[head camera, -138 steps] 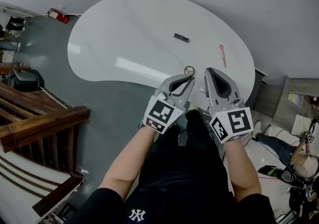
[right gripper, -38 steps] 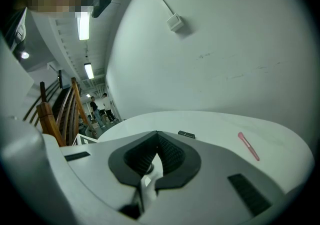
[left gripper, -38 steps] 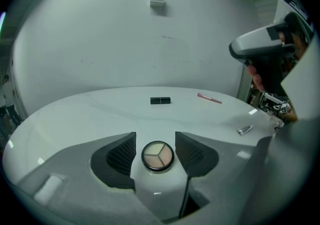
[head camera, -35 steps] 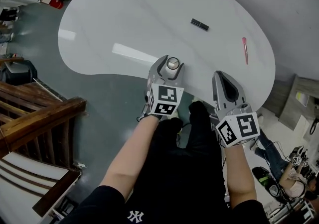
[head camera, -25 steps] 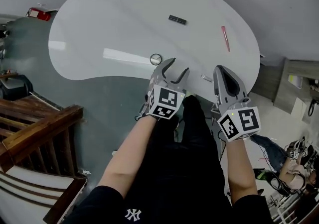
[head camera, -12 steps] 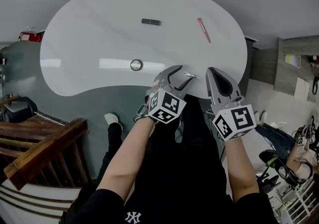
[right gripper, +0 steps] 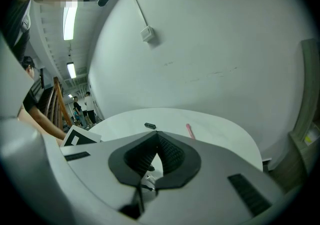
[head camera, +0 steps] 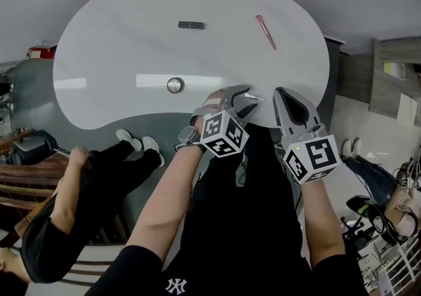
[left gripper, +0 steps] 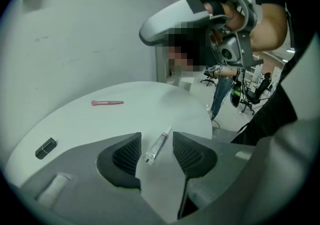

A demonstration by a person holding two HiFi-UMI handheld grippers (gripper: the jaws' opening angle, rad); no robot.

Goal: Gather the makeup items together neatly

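On the white table (head camera: 118, 38) lie a round compact (head camera: 175, 85), a black lipstick case (head camera: 191, 24), a pink tube (head camera: 266, 31) and a small white tube (head camera: 253, 96) near the front edge. My left gripper (head camera: 245, 99) points down at the small white tube (left gripper: 155, 148). In the left gripper view the left gripper (left gripper: 156, 139) is open, its jaws have just been closing a little, and the tube lies between the pads untouched. My right gripper (head camera: 281, 96) hovers beside it at the table's edge, shut and empty. The right gripper view shows the right gripper (right gripper: 156, 135), the black case (right gripper: 150, 126) and the pink tube (right gripper: 189, 130).
A person in black (head camera: 72, 209) crouches on the floor at the lower left, by a wooden railing (head camera: 20, 176). A wall runs behind the table. More people and chairs (left gripper: 222, 89) stand beyond the table's right end.
The left gripper let go of the compact, which now lies on the table. It then moved right, rolled, and came down over the small white tube. A crouching person came into view.
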